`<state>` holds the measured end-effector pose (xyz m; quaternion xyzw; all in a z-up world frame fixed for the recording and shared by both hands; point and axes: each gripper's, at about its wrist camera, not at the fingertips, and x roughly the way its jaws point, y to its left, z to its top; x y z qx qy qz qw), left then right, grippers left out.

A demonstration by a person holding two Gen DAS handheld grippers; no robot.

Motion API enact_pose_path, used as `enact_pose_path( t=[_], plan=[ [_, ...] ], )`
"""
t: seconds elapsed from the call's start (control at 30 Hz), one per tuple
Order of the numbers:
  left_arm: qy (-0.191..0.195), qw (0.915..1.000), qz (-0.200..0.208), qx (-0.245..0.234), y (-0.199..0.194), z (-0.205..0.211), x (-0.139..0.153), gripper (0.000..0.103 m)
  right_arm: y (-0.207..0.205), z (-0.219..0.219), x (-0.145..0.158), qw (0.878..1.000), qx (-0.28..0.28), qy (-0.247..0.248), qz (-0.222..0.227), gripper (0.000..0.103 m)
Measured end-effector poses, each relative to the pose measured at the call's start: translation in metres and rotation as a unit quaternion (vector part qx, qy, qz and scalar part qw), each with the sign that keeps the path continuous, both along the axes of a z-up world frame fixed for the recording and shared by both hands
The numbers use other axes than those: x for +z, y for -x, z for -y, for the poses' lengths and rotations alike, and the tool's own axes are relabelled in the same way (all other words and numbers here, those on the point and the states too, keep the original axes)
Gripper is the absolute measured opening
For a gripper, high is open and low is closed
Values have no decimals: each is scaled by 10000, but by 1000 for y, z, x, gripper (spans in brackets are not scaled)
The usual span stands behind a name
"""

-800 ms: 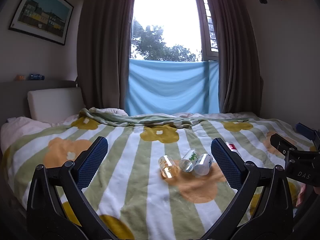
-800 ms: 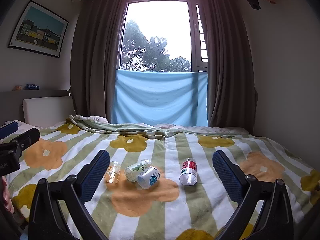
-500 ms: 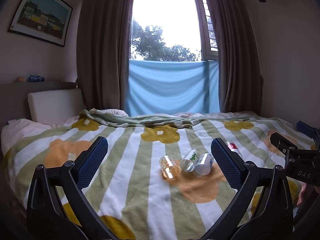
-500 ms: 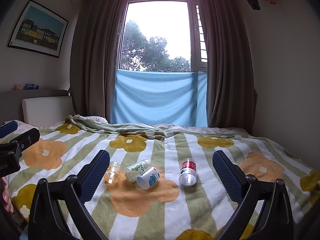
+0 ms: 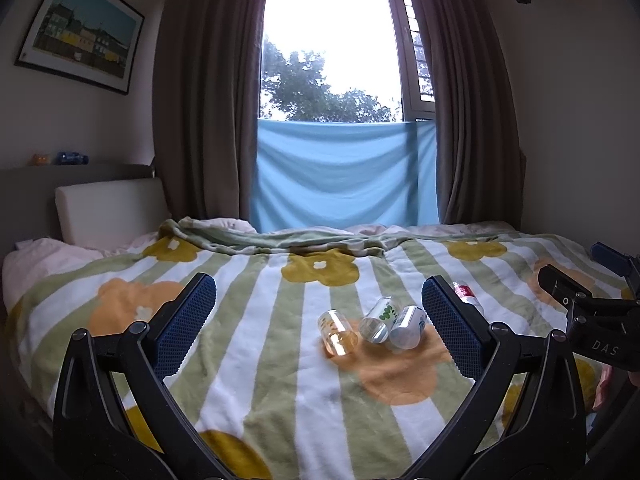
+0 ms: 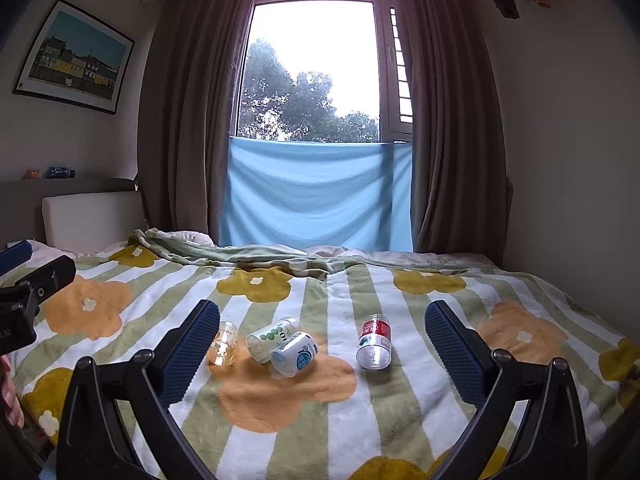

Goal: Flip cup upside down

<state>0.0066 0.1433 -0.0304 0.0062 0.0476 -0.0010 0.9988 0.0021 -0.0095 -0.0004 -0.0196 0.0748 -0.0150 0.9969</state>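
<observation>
Several cups lie on their sides on the flowered bed blanket point(image 5: 280, 360). An amber glass cup point(image 5: 337, 333) point(image 6: 224, 345) is leftmost. Beside it lie a clear cup with green dots point(image 5: 379, 318) point(image 6: 272, 337) and a white cup with blue print point(image 5: 408, 322) point(image 6: 295, 354), touching each other. A clear cup with a red label point(image 6: 374, 342) point(image 5: 464, 294) lies apart to the right. My left gripper point(image 5: 318, 322) is open, empty and short of the cups. My right gripper point(image 6: 322, 346) is likewise open and empty, held back from them.
The blanket point(image 6: 440, 360) covers a wide bed, with a rumpled fold point(image 6: 248, 254) at the far side. A white pillow point(image 5: 108, 212) leans at the headboard on the left. Curtains and a blue cloth point(image 6: 316, 196) hang behind. A person's hand point(image 6: 9, 396) shows at the left edge.
Both views have barely shifted. The cups lie as before and both grippers stay open.
</observation>
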Motion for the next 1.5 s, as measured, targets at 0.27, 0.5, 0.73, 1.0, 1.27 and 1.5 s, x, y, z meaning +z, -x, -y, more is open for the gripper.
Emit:
enact_pose_path(
  t=[0.27,0.5,0.73,1.0,1.27,1.5],
  plan=[
    [6,10000,-22,-5,0,0,0,103,0,-1,1,10000,2,-4,-6,103],
    [15,10000,-43,-3,0,1,-2,103,0,-5,-1,10000,-3,-22,-69,103],
    [57,10000,-71,-16,-2,0,-3,103,-1,-9,-4,9999,14,-19,-109,103],
    [63,9999,-137,-15,-7,-3,-6,103,-11,-10,-4,9996,13,-42,-266,103],
    [121,9994,-306,-103,-26,-13,-11,103,-65,-15,-17,9953,-24,-172,-951,103],
    [146,9986,-480,-156,-48,-30,-13,103,-154,-14,-38,9818,107,-666,-1777,103]
  ],
)
